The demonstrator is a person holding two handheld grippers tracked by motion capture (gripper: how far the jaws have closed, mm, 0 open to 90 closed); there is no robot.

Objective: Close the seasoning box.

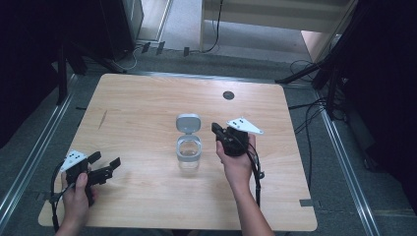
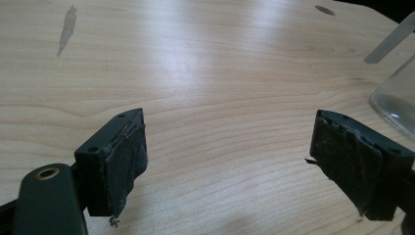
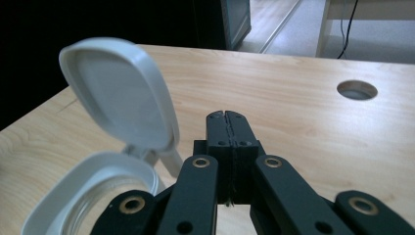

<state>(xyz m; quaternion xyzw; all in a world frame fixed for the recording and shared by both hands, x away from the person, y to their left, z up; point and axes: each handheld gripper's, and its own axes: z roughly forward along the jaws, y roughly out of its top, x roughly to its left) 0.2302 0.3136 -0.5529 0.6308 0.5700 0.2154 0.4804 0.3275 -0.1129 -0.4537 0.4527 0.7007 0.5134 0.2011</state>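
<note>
A clear glass jar [image 1: 189, 153] stands in the middle of the wooden table [image 1: 142, 98], its grey hinged lid [image 1: 189, 123] flipped up and back. My right gripper [image 1: 217, 129] hovers just right of the jar, jaws pressed together with nothing between them. In the right gripper view those shut jaws [image 3: 228, 118] point past the raised lid [image 3: 120, 93] and the jar's rim [image 3: 93, 171]. My left gripper [image 1: 104, 160] rests low near the table's front left corner, open and empty. Its spread jaws [image 2: 230, 125] face bare wood, with the jar's glass wall [image 2: 396, 100] at the right edge.
A round cable hole [image 1: 228, 95] sits in the tabletop behind the jar, also seen as the hole [image 3: 357, 89]. A grey smear [image 2: 67, 27] marks the wood at the left. Dark stands and cables line the floor around the table.
</note>
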